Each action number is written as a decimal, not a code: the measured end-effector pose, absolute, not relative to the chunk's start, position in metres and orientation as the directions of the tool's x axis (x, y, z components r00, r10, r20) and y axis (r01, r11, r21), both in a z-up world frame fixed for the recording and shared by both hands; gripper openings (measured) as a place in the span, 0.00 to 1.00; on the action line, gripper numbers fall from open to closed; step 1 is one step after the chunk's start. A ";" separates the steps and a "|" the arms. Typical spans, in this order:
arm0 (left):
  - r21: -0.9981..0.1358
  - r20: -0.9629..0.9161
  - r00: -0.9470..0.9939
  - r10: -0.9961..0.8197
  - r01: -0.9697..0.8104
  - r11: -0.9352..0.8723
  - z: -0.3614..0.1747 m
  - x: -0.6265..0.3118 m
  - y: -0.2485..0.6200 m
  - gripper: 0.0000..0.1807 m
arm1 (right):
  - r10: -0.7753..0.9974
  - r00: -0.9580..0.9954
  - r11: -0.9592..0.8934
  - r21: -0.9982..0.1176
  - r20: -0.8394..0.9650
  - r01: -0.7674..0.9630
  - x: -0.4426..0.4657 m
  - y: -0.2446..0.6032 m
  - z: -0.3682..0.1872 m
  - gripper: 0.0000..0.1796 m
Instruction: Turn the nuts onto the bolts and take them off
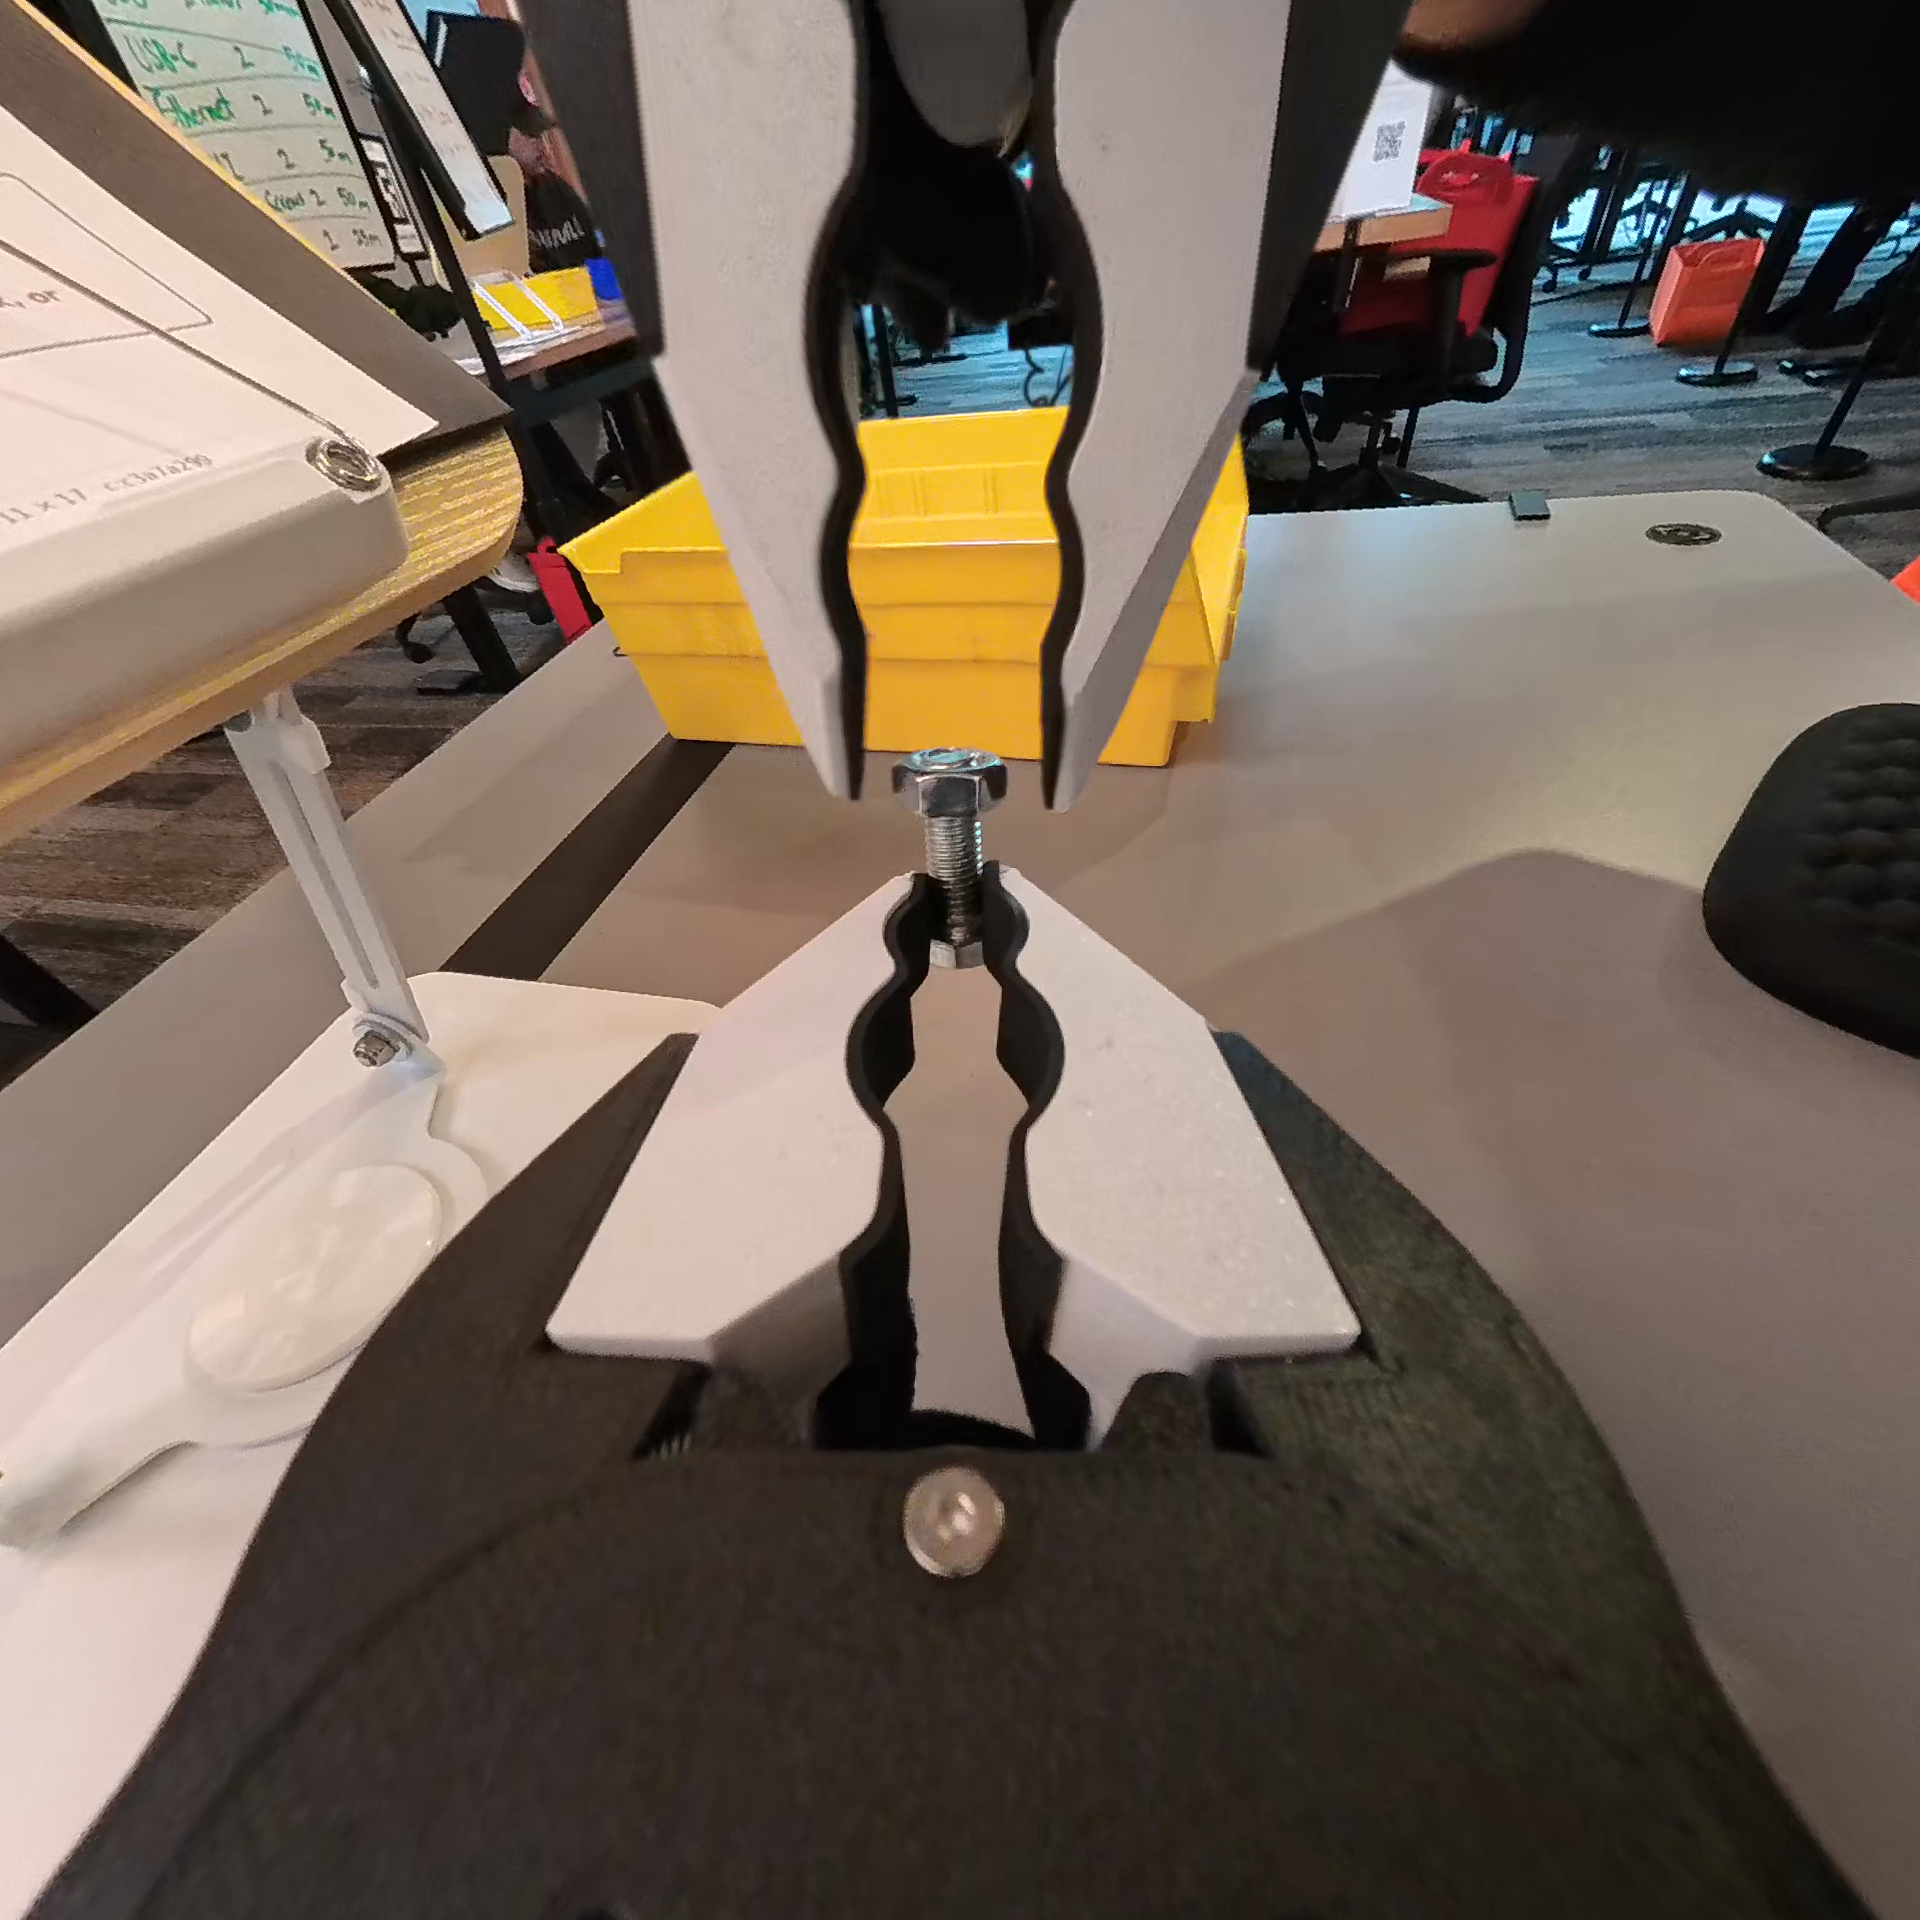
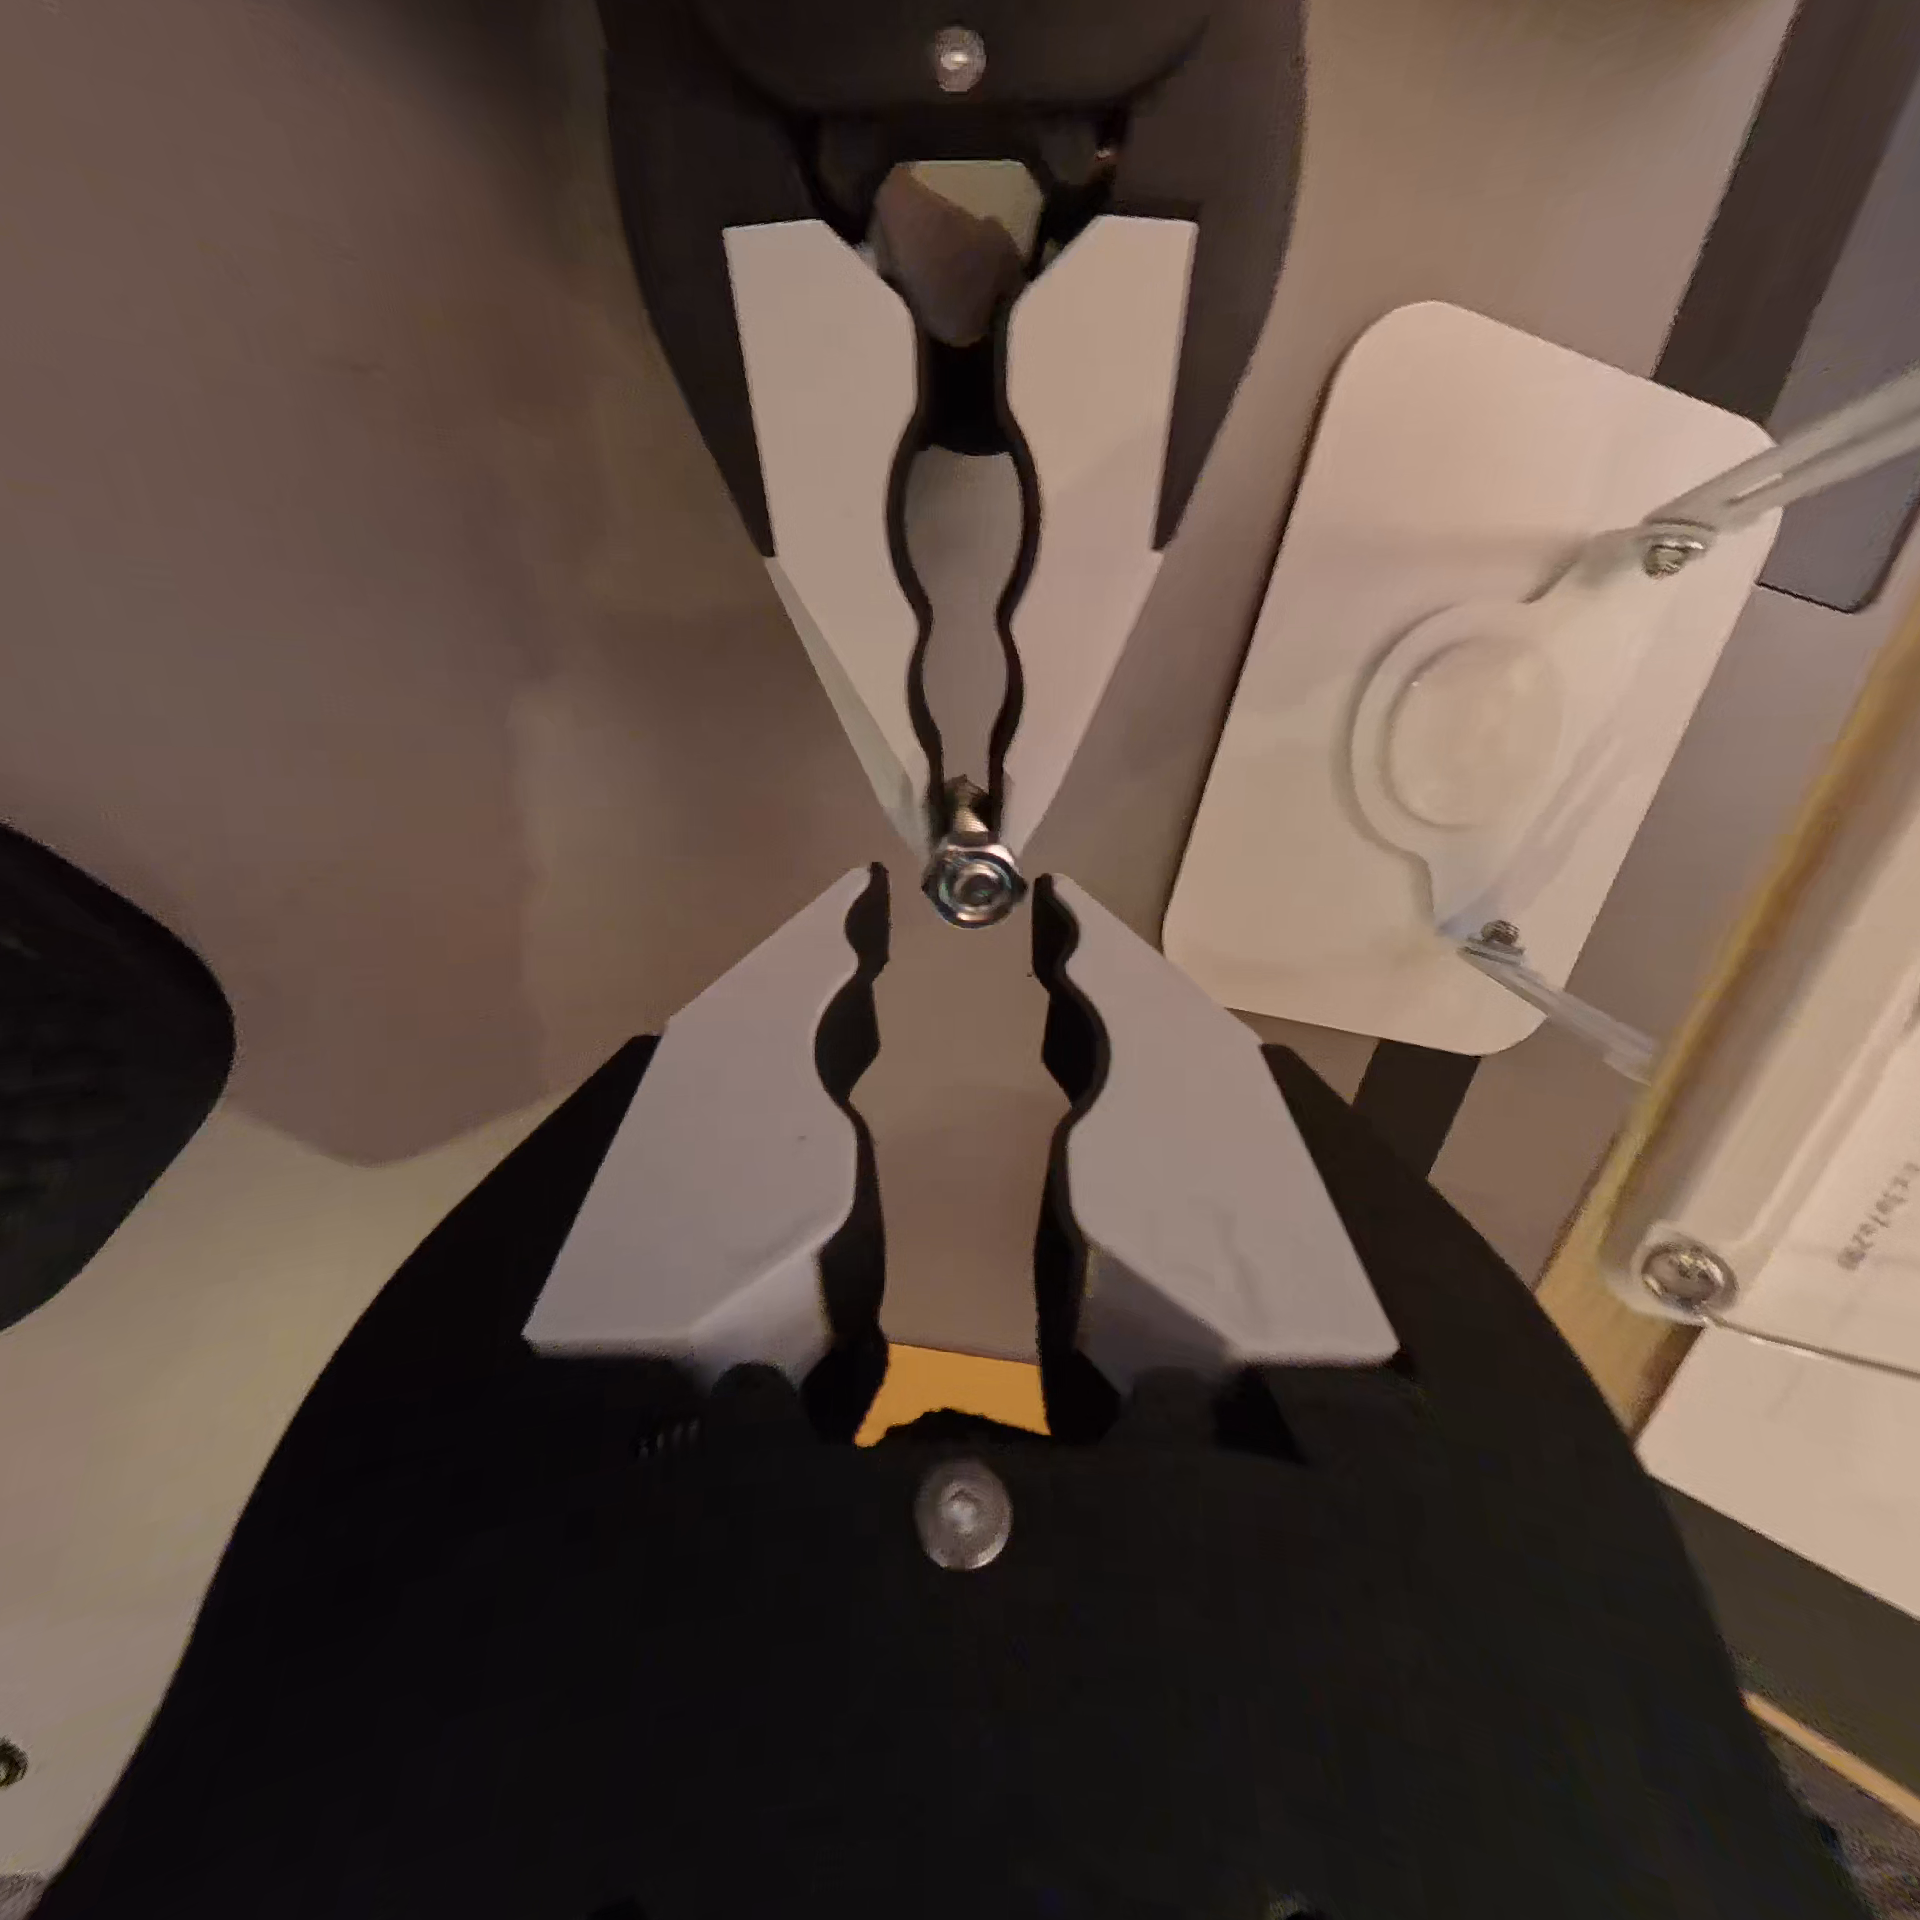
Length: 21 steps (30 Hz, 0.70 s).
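Observation:
A silver bolt (image 1: 948, 883) stands upright in my left gripper (image 1: 954, 920), which is shut on its lower shank just above the head. A silver hex nut (image 1: 948, 784) sits at the bolt's top end. My right gripper (image 1: 953, 798) comes down from above and is open, with one fingertip on each side of the nut and a small gap at both sides. In the right wrist view I look down on the nut (image 2: 977, 888) between my right gripper (image 2: 961, 888) tips, with the left gripper (image 2: 966, 816) shut on the bolt (image 2: 964, 805) beyond it.
A yellow bin (image 1: 935, 644) stands on the grey table (image 1: 1455, 727) behind the grippers. A black padded rest (image 1: 1829, 883) lies at the right. A white stand base (image 1: 312, 1195) at the left carries a tilted board with papers (image 1: 156, 468). The grippers are tip to tip, or close to it.

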<state>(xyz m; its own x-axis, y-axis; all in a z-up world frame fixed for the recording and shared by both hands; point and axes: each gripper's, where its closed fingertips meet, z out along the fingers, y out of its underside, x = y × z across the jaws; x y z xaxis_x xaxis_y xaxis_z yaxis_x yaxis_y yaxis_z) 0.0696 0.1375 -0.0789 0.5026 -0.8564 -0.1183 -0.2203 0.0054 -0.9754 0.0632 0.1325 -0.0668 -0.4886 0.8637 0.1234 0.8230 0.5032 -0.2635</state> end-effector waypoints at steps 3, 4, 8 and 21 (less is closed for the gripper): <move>-0.975 -0.122 0.500 -0.858 -0.224 0.008 -0.079 0.070 0.137 0.04 | 0.853 -0.504 0.522 -0.248 0.134 0.816 0.063 0.132 -0.069 0.10; -0.975 -0.121 0.499 -0.858 -0.224 0.007 -0.079 0.071 0.137 0.04 | 0.858 -0.497 0.512 -0.250 0.126 0.821 0.063 0.132 -0.069 0.10; -0.975 -0.119 0.509 -0.853 -0.223 0.003 -0.079 0.069 0.138 0.04 | 0.961 -0.277 0.263 -0.278 -0.010 0.924 0.060 0.133 -0.069 0.10; -0.975 -0.117 0.505 -0.855 -0.223 0.002 -0.080 0.069 0.138 0.04 | 0.943 -0.332 0.327 -0.281 0.031 0.902 0.064 0.133 -0.064 0.26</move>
<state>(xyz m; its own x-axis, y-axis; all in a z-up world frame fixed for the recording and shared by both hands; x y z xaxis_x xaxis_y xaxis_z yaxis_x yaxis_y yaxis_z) 0.0693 0.1380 -0.0802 0.5047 -0.8553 -0.1173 -0.2234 0.0019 -0.9747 0.0642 0.1335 -0.0638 -0.3320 0.9428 0.0310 0.9021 0.3270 -0.2815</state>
